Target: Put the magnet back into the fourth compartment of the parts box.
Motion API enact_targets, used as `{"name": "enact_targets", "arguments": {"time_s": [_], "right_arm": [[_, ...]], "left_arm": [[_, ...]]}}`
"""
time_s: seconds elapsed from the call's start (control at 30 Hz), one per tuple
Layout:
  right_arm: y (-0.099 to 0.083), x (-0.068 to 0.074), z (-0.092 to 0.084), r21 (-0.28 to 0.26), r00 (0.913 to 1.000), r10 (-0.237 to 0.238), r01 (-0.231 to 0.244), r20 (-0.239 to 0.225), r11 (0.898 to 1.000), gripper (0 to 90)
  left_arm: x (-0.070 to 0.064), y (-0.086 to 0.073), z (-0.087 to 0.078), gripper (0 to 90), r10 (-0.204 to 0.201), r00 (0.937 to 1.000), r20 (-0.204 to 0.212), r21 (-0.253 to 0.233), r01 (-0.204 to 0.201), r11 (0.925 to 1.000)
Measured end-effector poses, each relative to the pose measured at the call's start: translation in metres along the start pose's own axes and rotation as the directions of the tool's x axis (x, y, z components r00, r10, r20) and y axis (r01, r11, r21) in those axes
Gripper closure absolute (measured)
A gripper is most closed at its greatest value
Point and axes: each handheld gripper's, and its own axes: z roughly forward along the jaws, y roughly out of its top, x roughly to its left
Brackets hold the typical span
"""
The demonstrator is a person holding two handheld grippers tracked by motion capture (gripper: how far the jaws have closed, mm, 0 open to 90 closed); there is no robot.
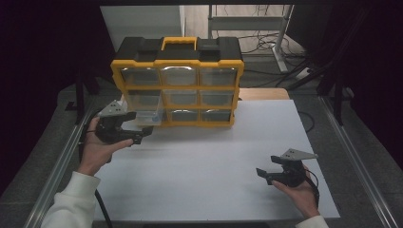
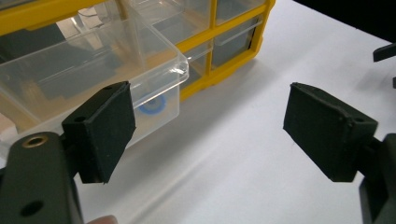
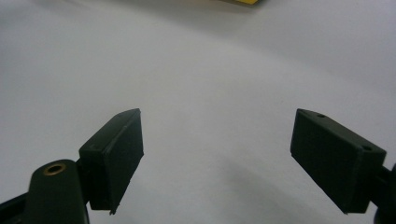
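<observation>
Drawer [image 2: 93, 70] pulled out, just beside left gripper [image 2: 210, 135] jaws.

Dim room, bright white table [image 1: 214, 156], soft shadows, blurry gripper views

Before you lies a white table top [image 1: 209, 161] with metal rails [image 1: 57, 161] along both sides. Beyond its far edge you see pale flooring [image 1: 266, 28], loose cables [image 1: 259, 45] and a metal frame [image 1: 280, 33], perhaps a table's legs. Darkness surrounds the rest.
</observation>
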Motion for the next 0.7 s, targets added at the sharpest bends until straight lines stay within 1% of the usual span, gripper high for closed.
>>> {"name": "enact_targets", "arguments": {"time_s": [0.1, 0.2, 0.3, 0.37, 0.5, 0.7], "right_arm": [[0.0, 0.0, 0.0, 0.001, 1.0, 0.002, -0.002, 0.001, 1.0, 17.6], [0.0, 0.0, 0.0, 0.001, 1.0, 0.001, -0.001, 0.0, 1.0, 17.6], [0.0, 0.0, 0.0, 0.0, 1.0, 0.001, -0.001, 0.0, 1.0, 17.6], [0.0, 0.0, 0.0, 0.001, 1.0, 0.0, 0.0, 0.001, 1.0, 17.6], [0.0, 0.0, 0.0, 0.001, 1.0, -0.002, 0.002, 0.001, 1.0, 17.6], [0.0, 0.0, 0.0, 0.002, 1.0, 0.0, 0.0, 0.001, 1.0, 17.6]], "left_arm": [[-0.004, -0.003, 0.0, 17.7, 0.007, 0.9999, 0.008, 0.004, -0.007, 1.0], [-0.007, -0.006, 0.001, 18.0, 0.005, 0.9999, 0.011, 0.016, -0.005, 0.9999], [-0.011, -0.01, 0.005, 18.4, -0.001, 0.9999, 0.017, 0.023, 0.001, 0.9997], [-0.013, -0.014, 0.008, 18.6, 0.002, 0.9999, 0.017, 0.032, -0.002, 0.9995], [-0.015, -0.019, 0.014, 19.4, -0.006, 0.9996, 0.028, 0.043, 0.005, 0.9991], [-0.014, -0.028, 0.026, 20.4, -0.022, 0.9991, 0.036, 0.075, 0.02, 0.997]]}}
